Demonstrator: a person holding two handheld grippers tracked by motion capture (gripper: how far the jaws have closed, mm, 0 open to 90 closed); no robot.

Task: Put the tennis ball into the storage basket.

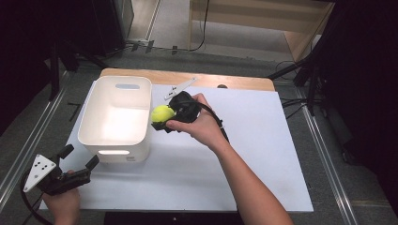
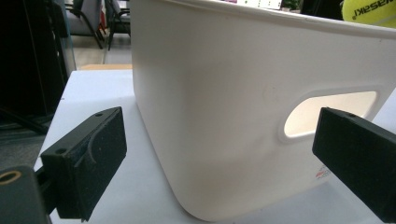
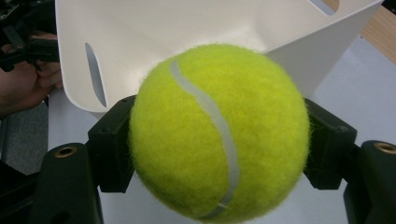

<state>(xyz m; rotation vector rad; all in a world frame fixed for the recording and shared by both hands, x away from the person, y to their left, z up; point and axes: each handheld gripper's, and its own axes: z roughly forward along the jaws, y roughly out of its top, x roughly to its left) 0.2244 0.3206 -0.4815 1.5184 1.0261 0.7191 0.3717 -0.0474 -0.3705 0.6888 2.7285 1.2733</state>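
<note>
I had the tennis ball clamped between the jaws of the right gripper, held in the air just beside the right rim of the white bin, which stood toward the far left corner of the desk. The left gripper hung spread and empty near the desk's near left corner, its pads either side of the bin's near wall without touching it.

My worry was the rim. The ball sat level with the bin's edge rather than over the opening, so letting go there could have bounced it off the lip and sent it rolling across the desk. The jaws also caught the ball only at its sides, and fuzz on a round surface might slip if I tilted the hand sharply.

A ball has no long axis to speak of. Its white seam ran roughly top to bottom in the right gripper view, and it faced the bin's interior.
</note>
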